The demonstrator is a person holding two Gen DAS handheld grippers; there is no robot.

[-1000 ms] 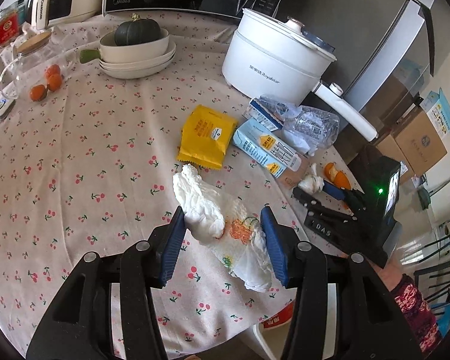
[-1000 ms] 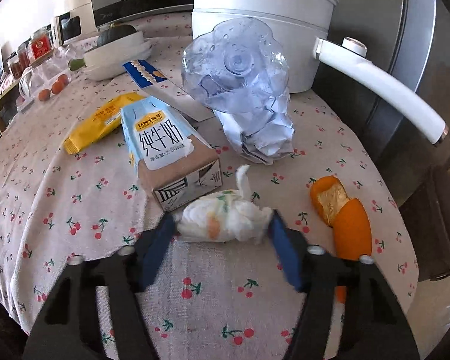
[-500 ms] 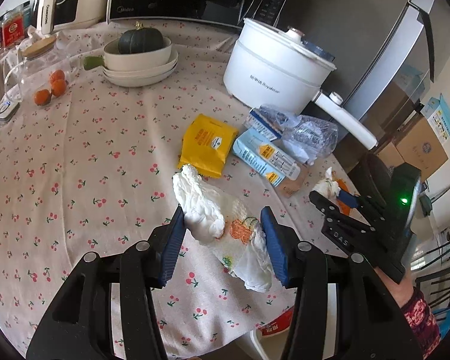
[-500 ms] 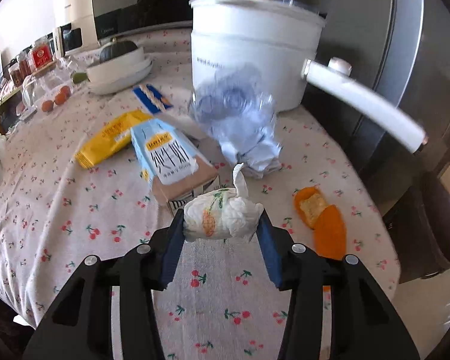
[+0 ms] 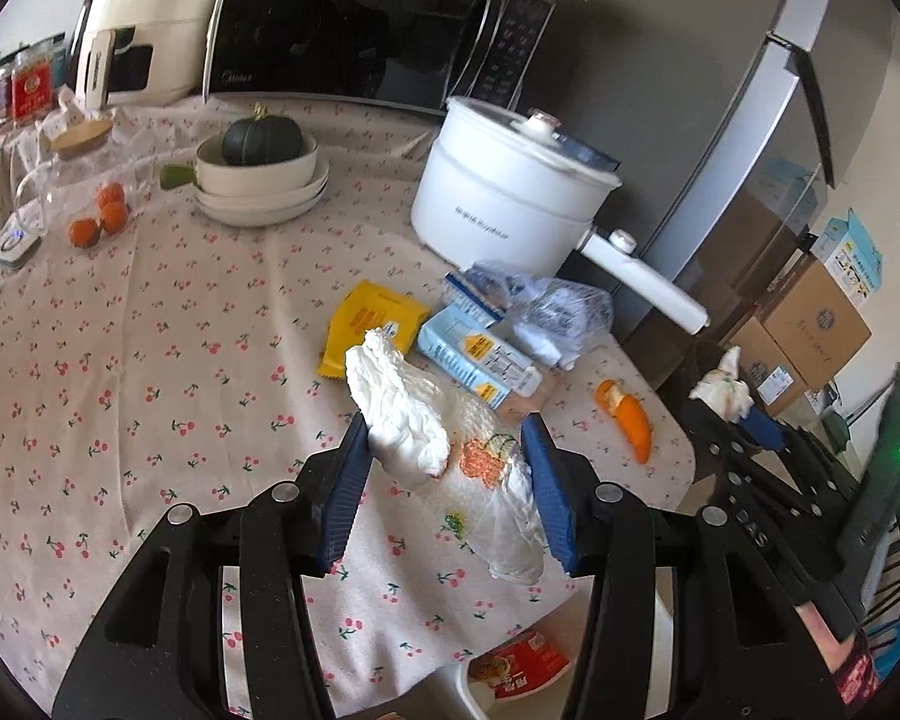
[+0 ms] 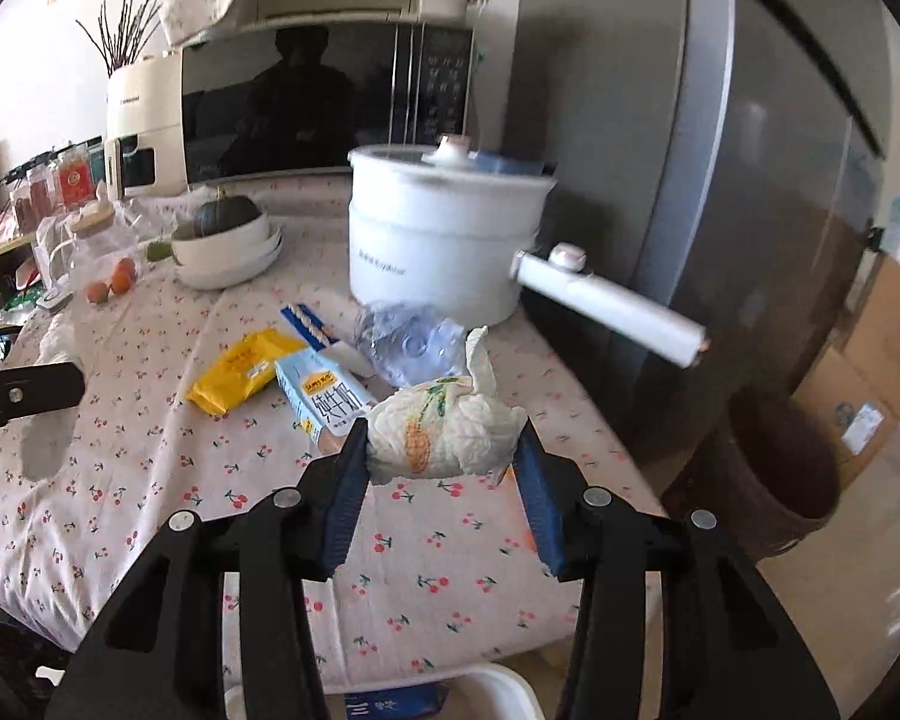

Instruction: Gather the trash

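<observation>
left gripper (image 5: 447, 501) clamps long tissue (image 5: 444, 444) | right gripper (image 6: 444, 480) clamps tissue wad (image 6: 444, 435), seemingly above table (image 6: 150, 450)

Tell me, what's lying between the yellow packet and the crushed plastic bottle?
A blue milk carton lies between the yellow packet and the crushed plastic bottle, clearest in the left wrist view.

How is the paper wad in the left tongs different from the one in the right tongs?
The left paper wad is long and loose, with a tail drooping below the left tongs; the right paper wad is a tight ball. The left wad sticks out past its tongs, while the right one sits snugly between the right tongs. Both are white, crumpled, orange-printed and pinched.
</observation>
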